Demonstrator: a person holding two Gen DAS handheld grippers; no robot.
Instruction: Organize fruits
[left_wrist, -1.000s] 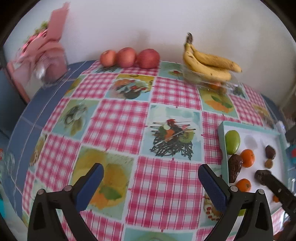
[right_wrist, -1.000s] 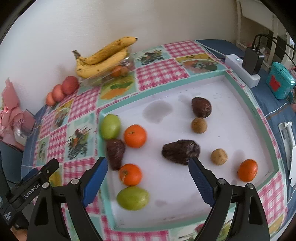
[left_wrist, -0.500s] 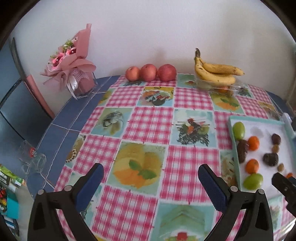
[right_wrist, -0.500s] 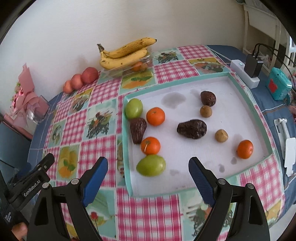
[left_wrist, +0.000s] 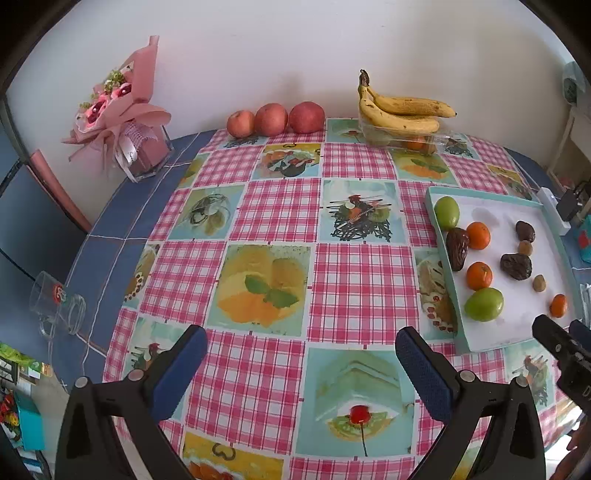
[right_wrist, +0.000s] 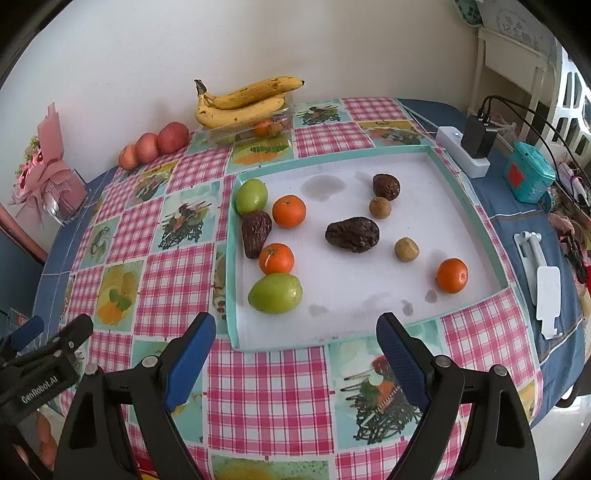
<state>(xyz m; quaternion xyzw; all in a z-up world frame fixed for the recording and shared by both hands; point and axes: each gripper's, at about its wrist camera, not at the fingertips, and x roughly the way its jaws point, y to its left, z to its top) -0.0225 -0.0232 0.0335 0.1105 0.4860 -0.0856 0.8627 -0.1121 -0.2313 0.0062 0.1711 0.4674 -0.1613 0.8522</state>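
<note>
A teal-rimmed white tray holds green fruits, three oranges, dark wrinkled fruits and small brown ones. Three red apples and bananas on a clear box sit at the table's back. My left gripper is open and empty above the checked cloth, left of the tray. My right gripper is open and empty above the tray's near edge.
A pink bouquet in a clear holder stands back left. A glass lies on its side at the left edge. A power strip with charger, a teal box and a white stand lie right of the tray.
Both grippers have pulled back and up from the table, so more of the table and tray shows. Both stay open. The fruits have not moved.
</note>
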